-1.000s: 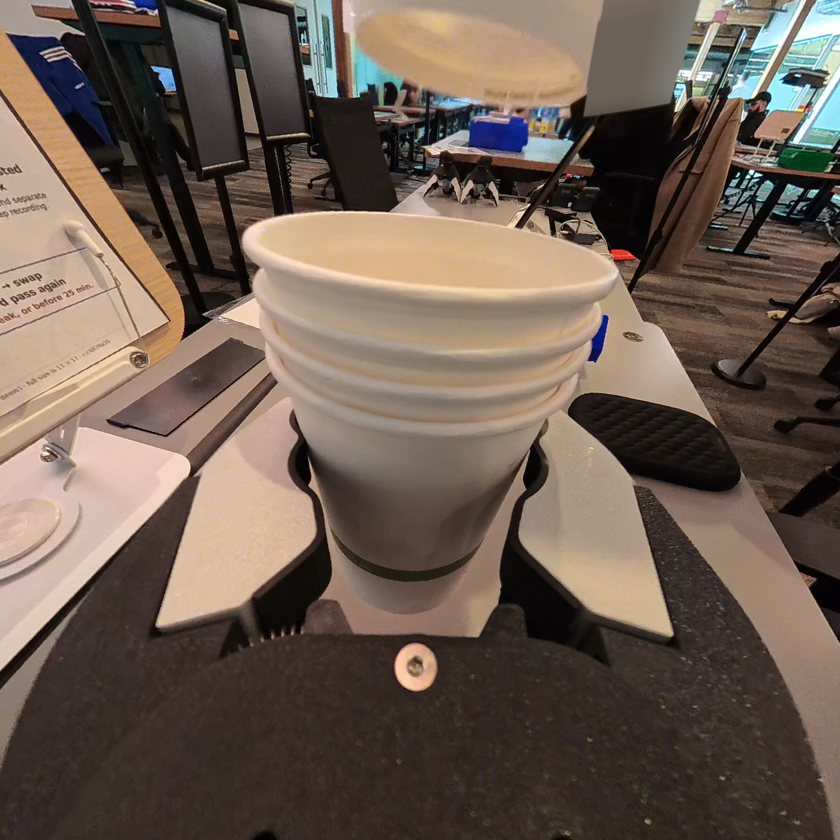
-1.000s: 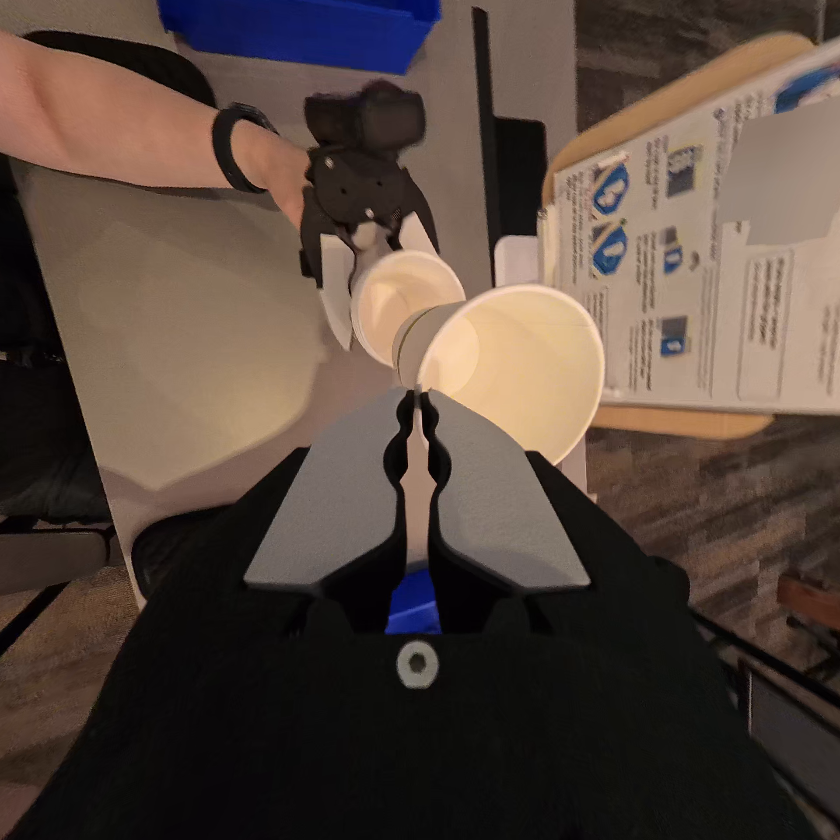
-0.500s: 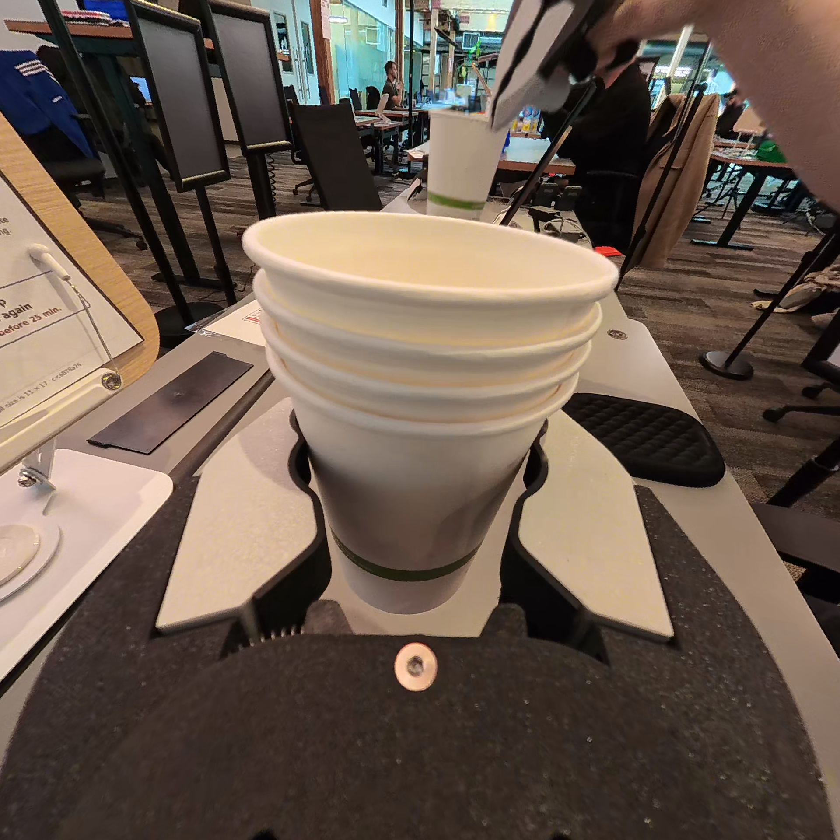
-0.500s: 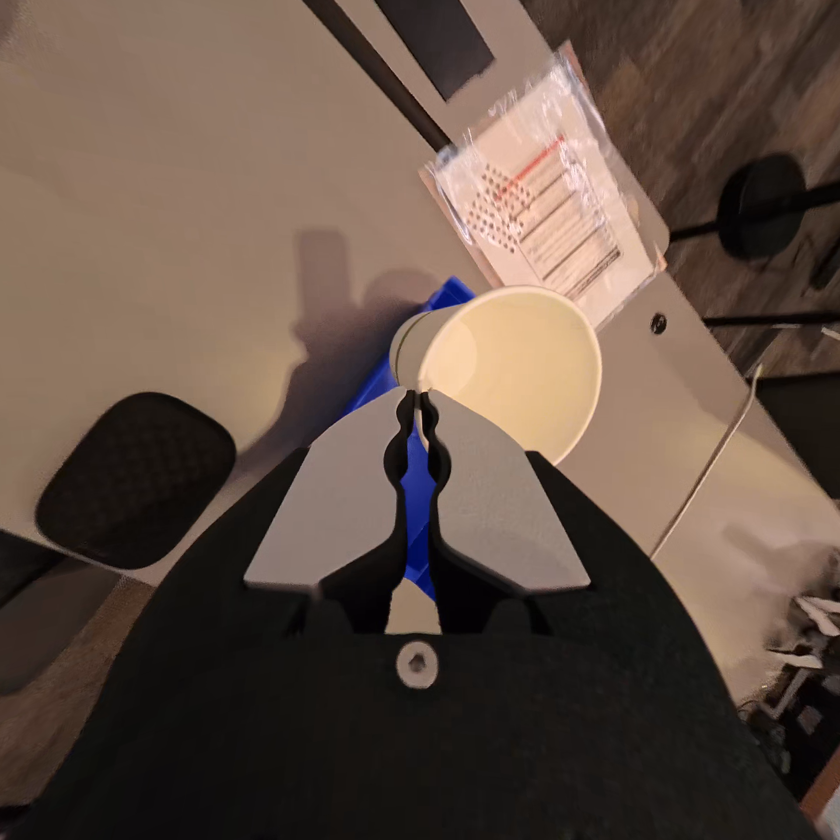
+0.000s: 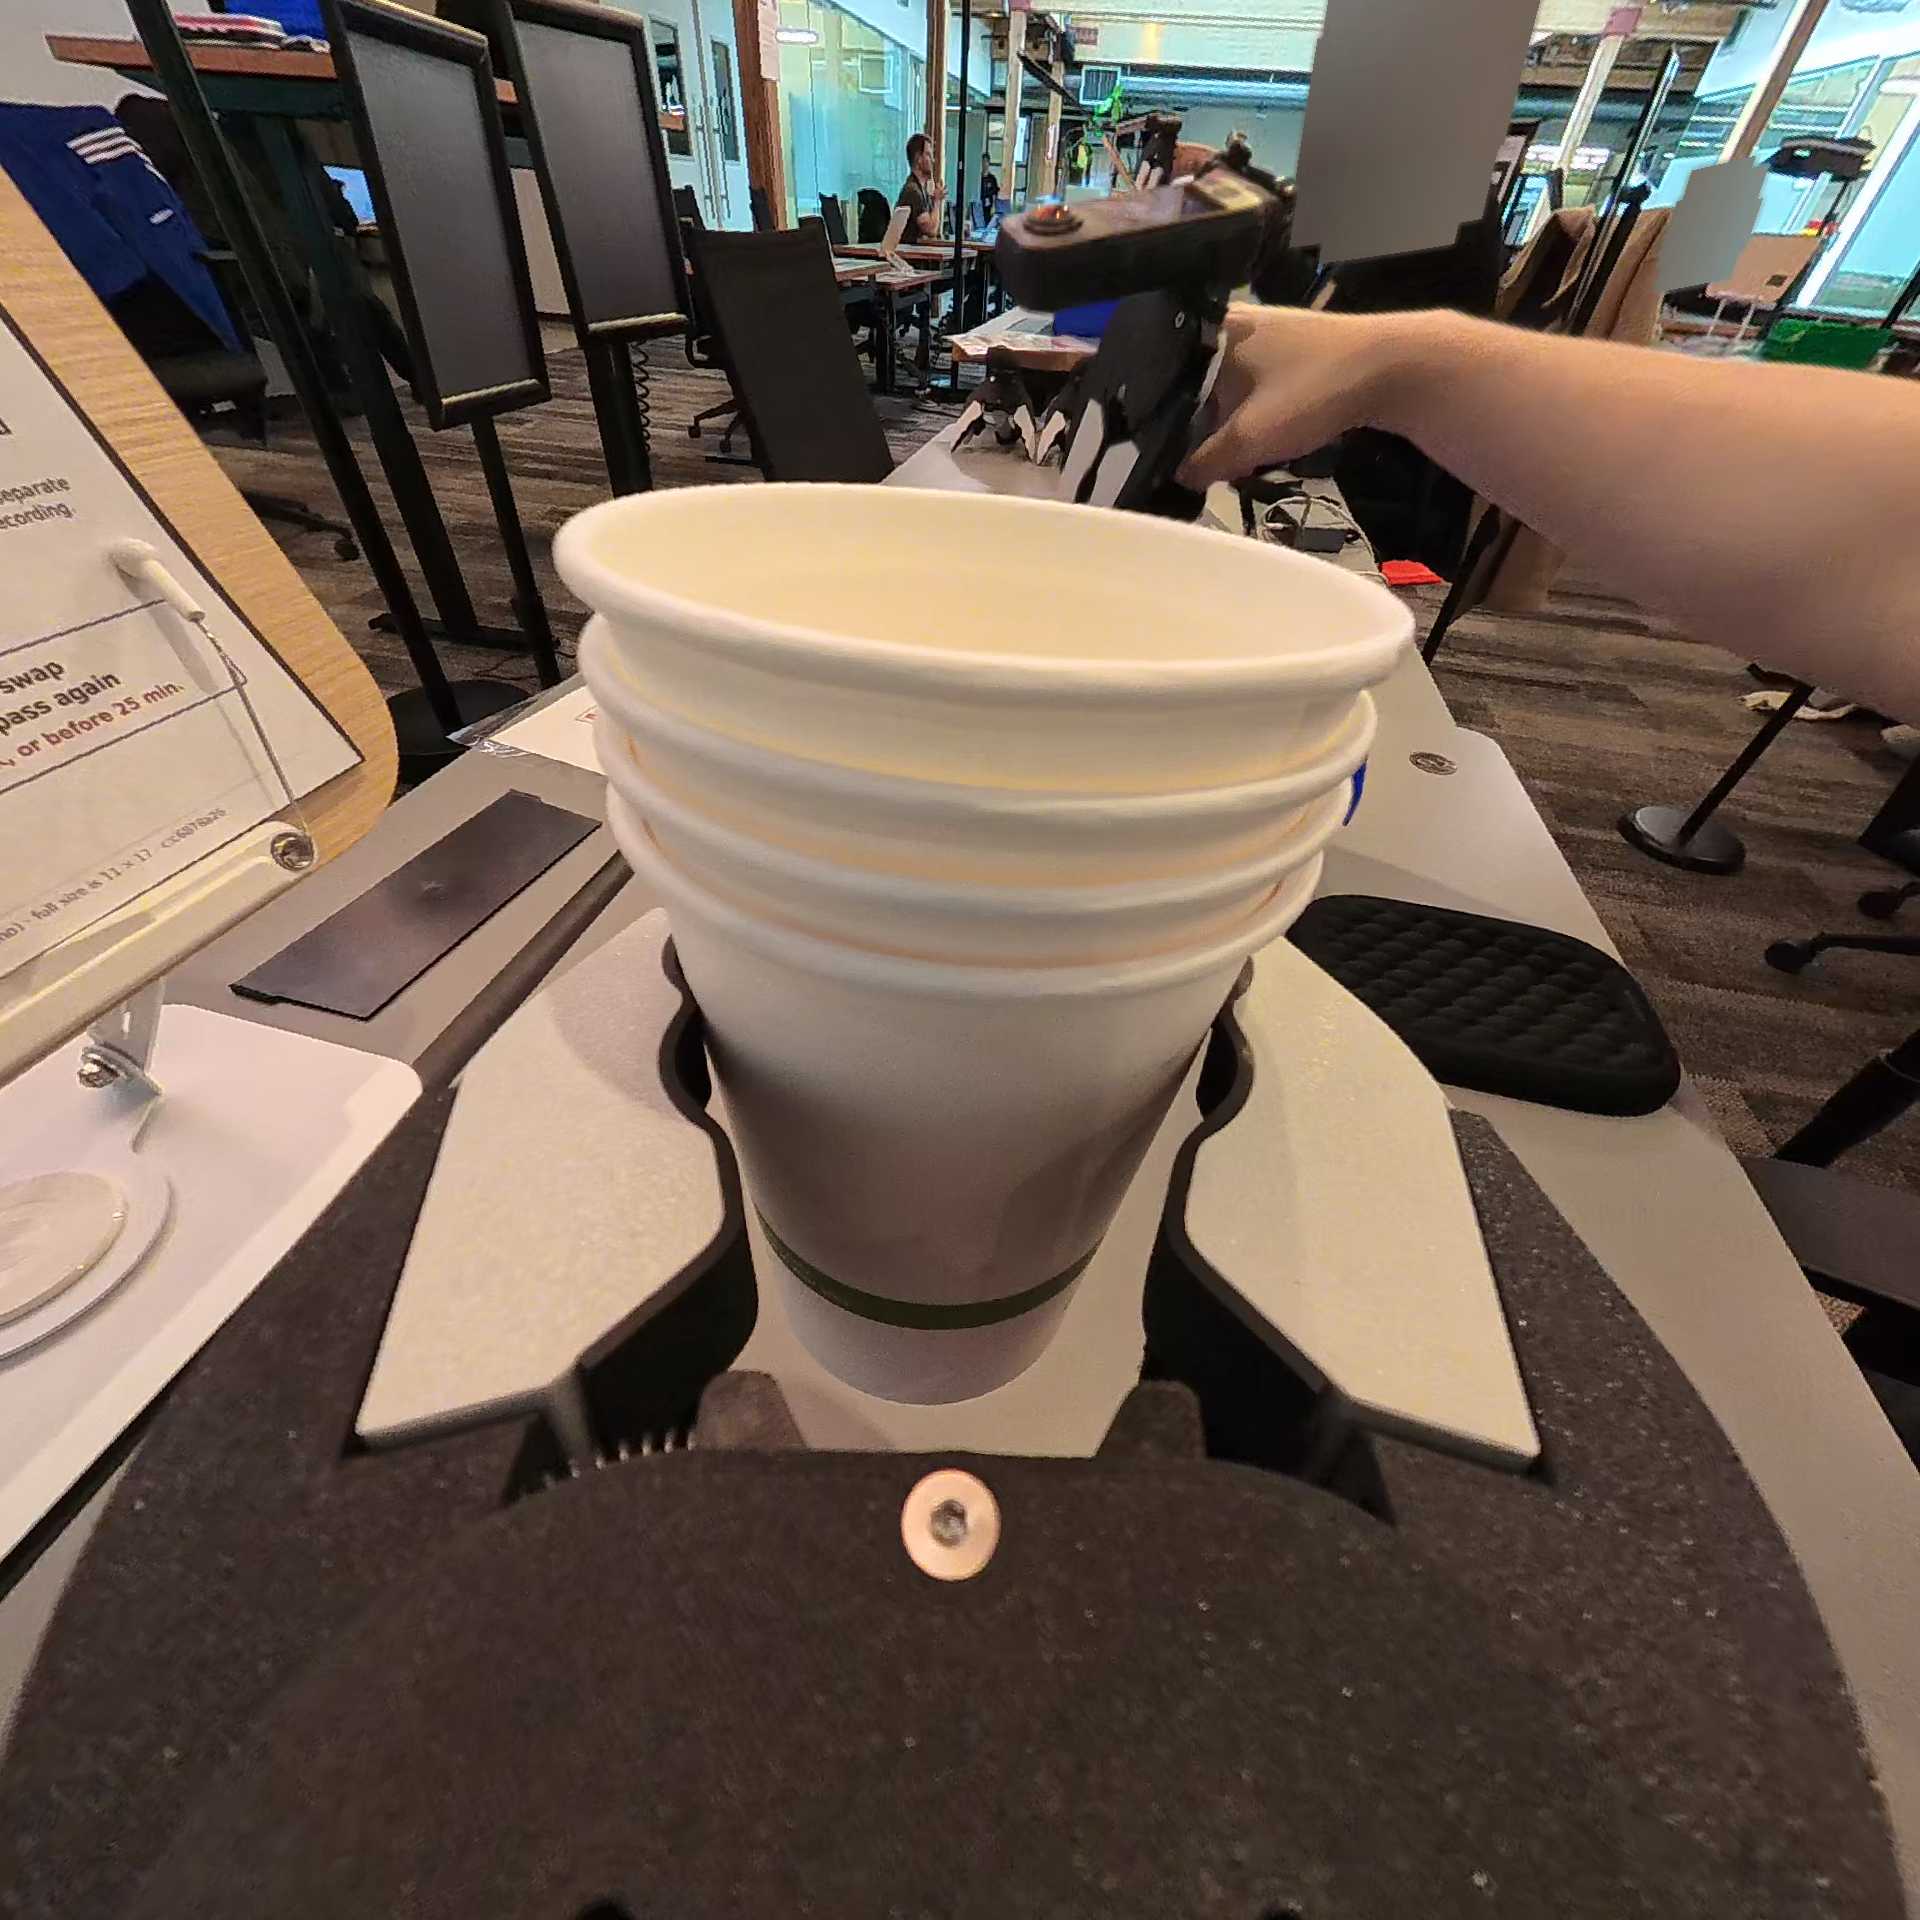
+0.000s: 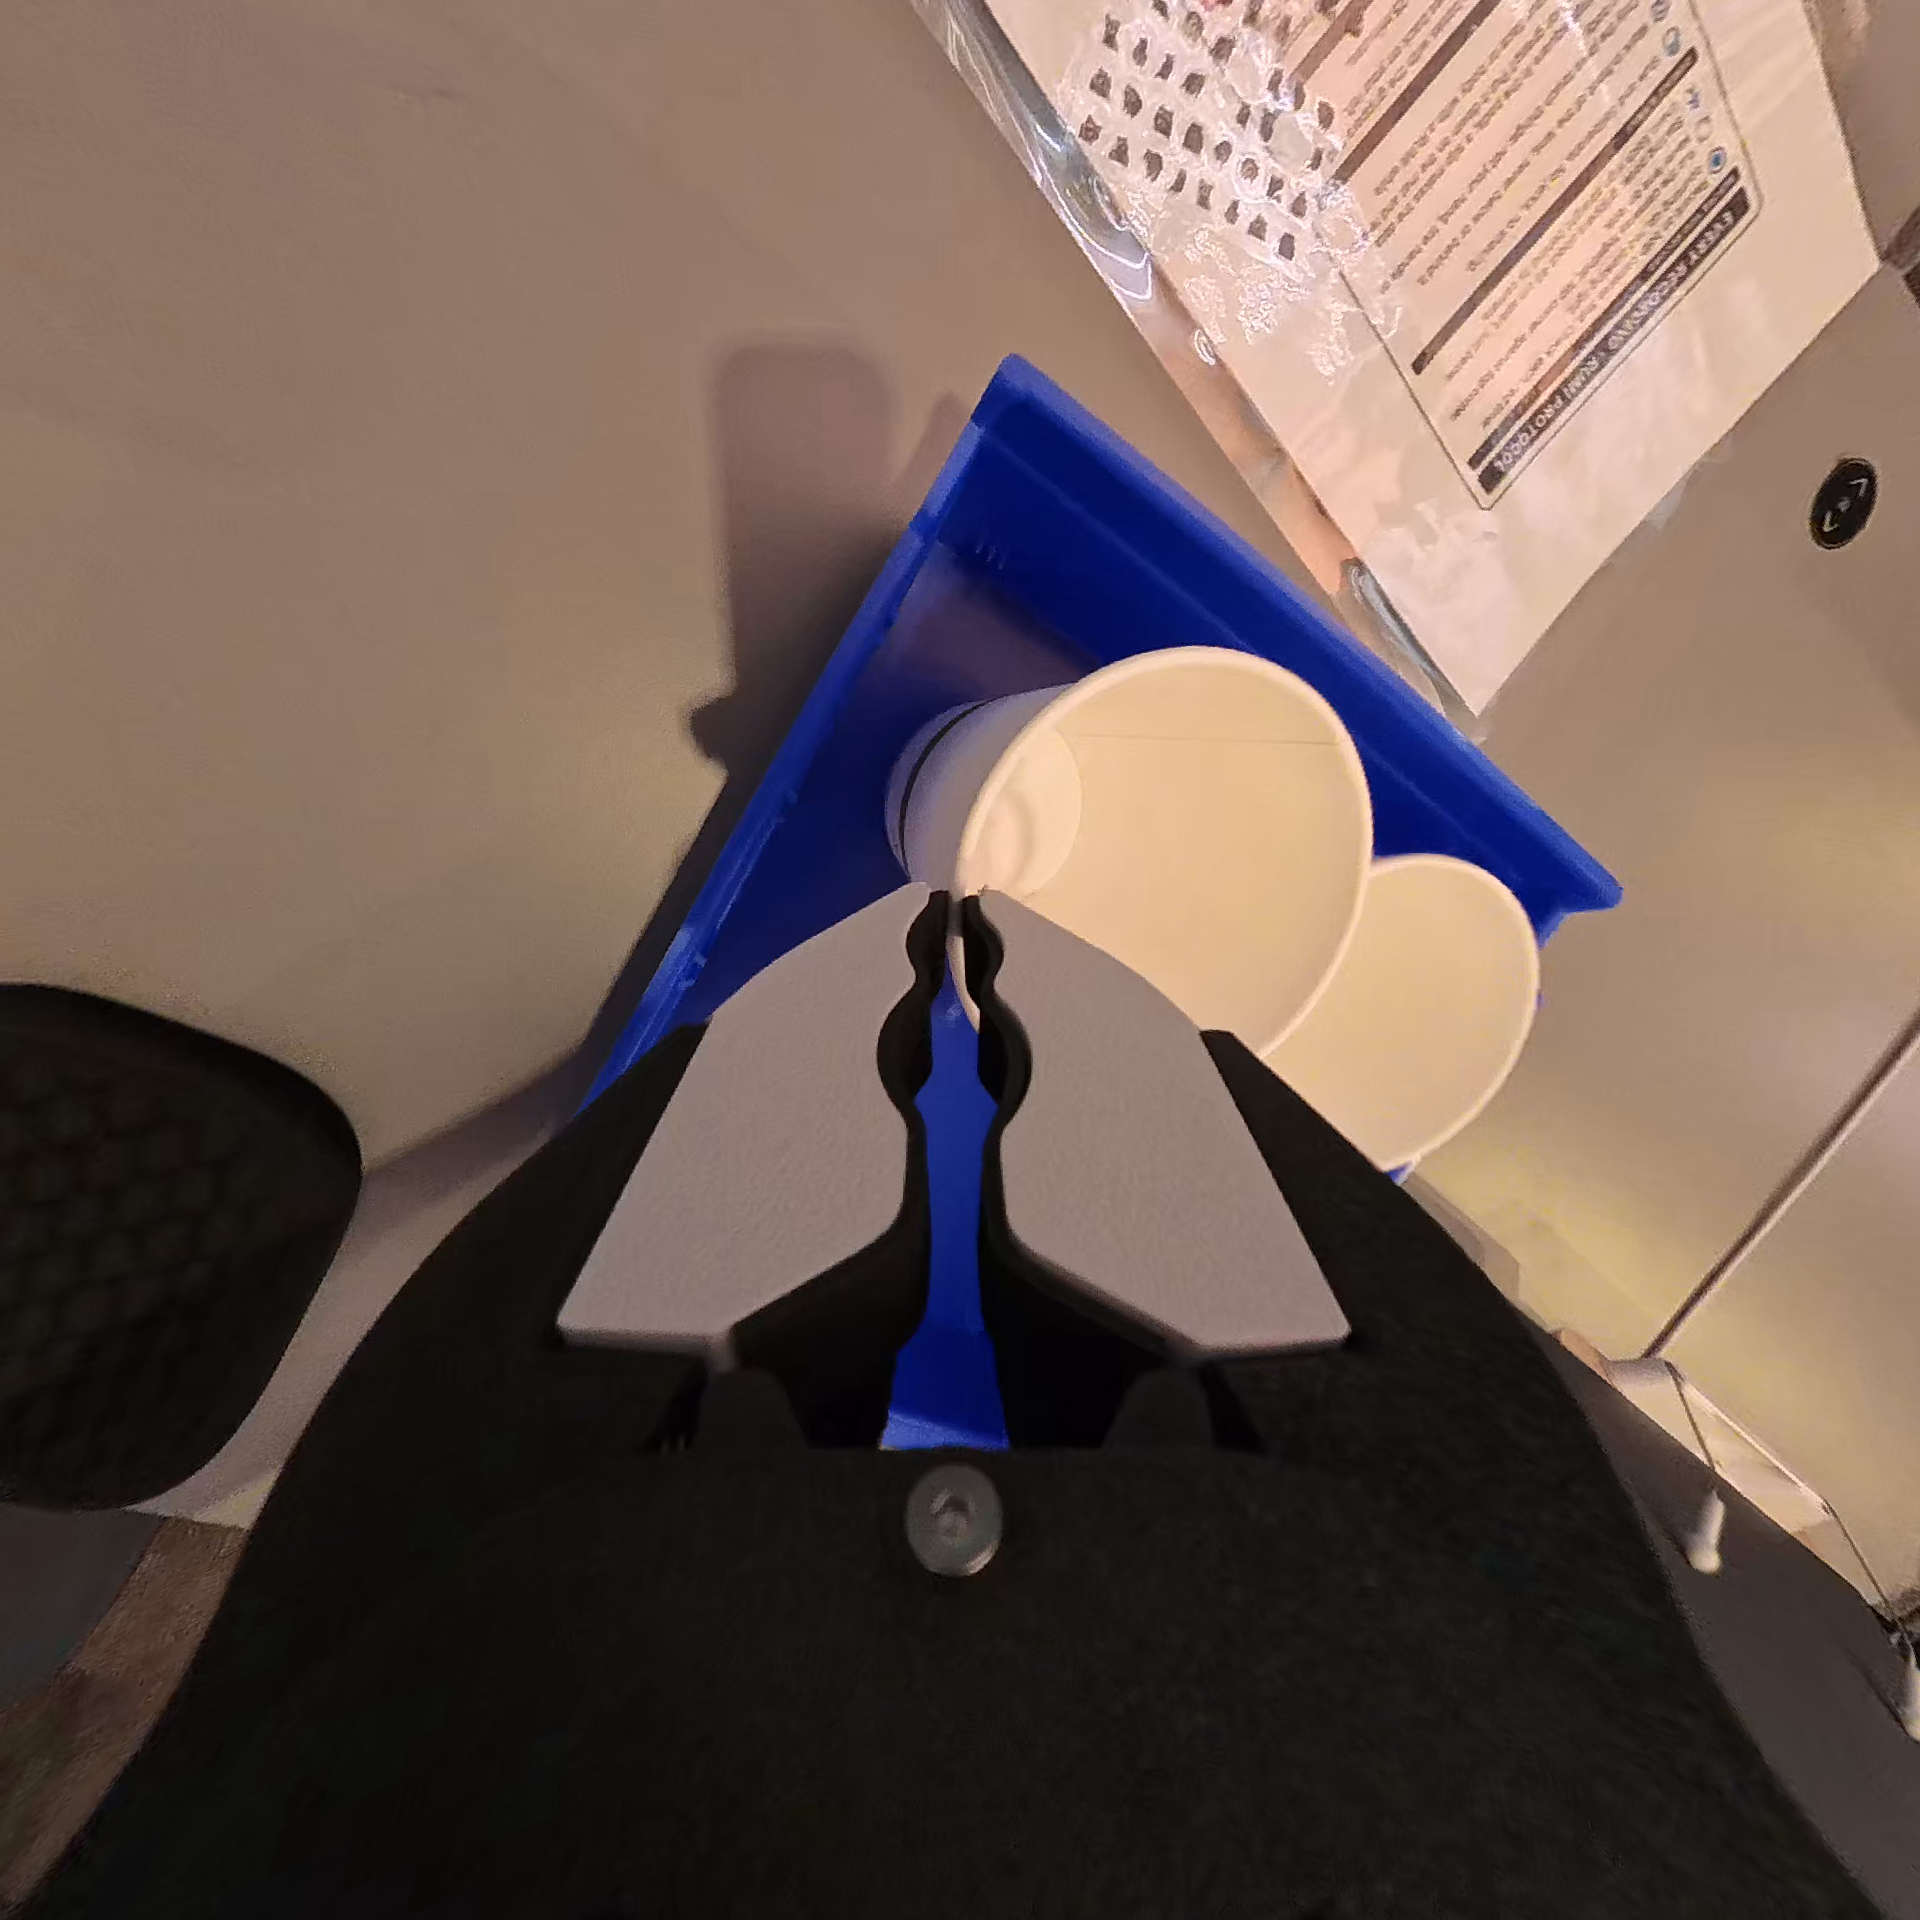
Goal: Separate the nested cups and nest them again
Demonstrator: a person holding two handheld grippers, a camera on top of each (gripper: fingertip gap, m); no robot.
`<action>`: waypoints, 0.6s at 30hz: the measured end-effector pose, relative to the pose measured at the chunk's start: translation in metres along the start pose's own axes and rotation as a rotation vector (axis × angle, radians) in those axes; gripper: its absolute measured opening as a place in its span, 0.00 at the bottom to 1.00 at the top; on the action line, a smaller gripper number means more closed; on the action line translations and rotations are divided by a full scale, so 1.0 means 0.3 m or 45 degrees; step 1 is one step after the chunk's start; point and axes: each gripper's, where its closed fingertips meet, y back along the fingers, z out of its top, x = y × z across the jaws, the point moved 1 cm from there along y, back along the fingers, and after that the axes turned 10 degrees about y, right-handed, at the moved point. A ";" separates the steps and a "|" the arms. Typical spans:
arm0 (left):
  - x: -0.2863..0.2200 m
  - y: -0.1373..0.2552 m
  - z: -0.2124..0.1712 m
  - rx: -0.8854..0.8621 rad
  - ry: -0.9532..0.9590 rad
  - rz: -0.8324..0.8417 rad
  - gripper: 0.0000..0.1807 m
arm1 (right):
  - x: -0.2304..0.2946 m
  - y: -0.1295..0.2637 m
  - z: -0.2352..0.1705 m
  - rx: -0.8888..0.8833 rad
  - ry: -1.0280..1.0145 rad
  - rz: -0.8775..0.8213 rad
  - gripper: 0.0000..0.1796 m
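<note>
A stack of nested cups (image 5: pixel 966 935) stands upright on the grey table (image 5: pixel 1538 831) and serves as the landmark in the left wrist view. It is smooth white paper, four rolled rims showing one above another, tapering down to a thin dark green band near the base. To its left leans a wood-edged sign board (image 5: pixel 156 644) with a printed sheet under clear plastic, and a flat matte black strip (image 5: pixel 416 914) lies on the table between board and stack. The left gripper (image 5: pixel 961 1091) is spread wide around the stack's lower wall, its pale grainy finger plates set in black foam-textured housing and pressing the cup from both sides. To the right of the stack lies a black quilted pad (image 5: pixel 1486 997), rounded and dimpled. Beyond the stack, up and right, a person's hand (image 5: pixel 1288 395) holds the other black device.

In the right wrist view the right gripper (image 6: pixel 954 909) has its wavy-edged fingers nearly together, pinching the thin rim of a single paper cup (image 6: pixel 1174 831), cream inside, tilted with its mouth toward the camera. Under that cup is a glossy blue plastic bin (image 6: pixel 1091 551) with straight ribbed walls. Just right of and below the held cup, another cup (image 6: pixel 1423 997) of the same paper shows its open mouth. A plastic-sleeved printed sheet (image 6: pixel 1455 239), crinkled and shiny, lies beyond the bin.
</note>
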 end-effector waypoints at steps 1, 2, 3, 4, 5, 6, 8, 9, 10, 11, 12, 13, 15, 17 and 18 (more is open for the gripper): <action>0.002 0.001 0.000 -0.001 0.001 0.002 0.52 | -0.001 -0.012 0.000 0.003 0.007 -0.005 0.01; 0.004 0.001 -0.001 0.000 0.002 0.003 0.52 | -0.003 -0.024 -0.001 0.011 0.015 -0.010 0.01; 0.006 0.002 -0.001 0.000 0.004 0.003 0.52 | -0.003 -0.034 -0.002 0.020 0.017 -0.011 0.01; 0.008 0.002 -0.002 0.000 0.005 0.004 0.52 | -0.002 -0.042 -0.002 0.024 0.018 -0.009 0.01; 0.009 0.002 -0.002 0.000 0.006 0.004 0.52 | -0.001 -0.049 -0.001 0.025 0.020 -0.007 0.01; 0.010 0.001 -0.003 0.001 0.007 0.003 0.52 | -0.001 -0.053 0.003 0.019 0.021 -0.007 0.01; 0.010 0.001 -0.005 0.005 0.008 0.001 0.52 | 0.001 -0.060 0.011 0.005 0.017 -0.003 0.01; 0.009 0.000 -0.007 0.008 0.007 0.000 0.52 | 0.003 -0.063 0.015 -0.001 0.016 0.002 0.01; 0.009 -0.001 -0.008 0.010 0.005 0.001 0.52 | 0.005 -0.065 0.018 -0.004 0.015 0.005 0.01; 0.009 -0.001 -0.008 0.011 0.004 0.001 0.52 | 0.008 -0.068 0.021 -0.006 0.015 0.011 0.01; 0.008 -0.002 -0.009 0.012 0.004 0.000 0.52 | 0.011 -0.071 0.022 -0.002 0.014 0.015 0.01; 0.006 -0.002 -0.008 0.012 0.003 -0.001 0.52 | 0.010 -0.075 0.021 0.004 0.017 0.012 0.01; 0.004 -0.002 -0.007 0.011 0.000 -0.002 0.52 | 0.009 -0.083 0.019 0.013 0.021 0.007 0.01; 0.002 0.000 -0.005 0.009 -0.001 -0.005 0.52 | 0.004 -0.090 0.019 0.015 0.021 -0.009 0.01; 0.002 0.000 -0.005 0.008 0.000 -0.005 0.52 | 0.003 -0.093 0.019 0.011 0.018 -0.009 0.01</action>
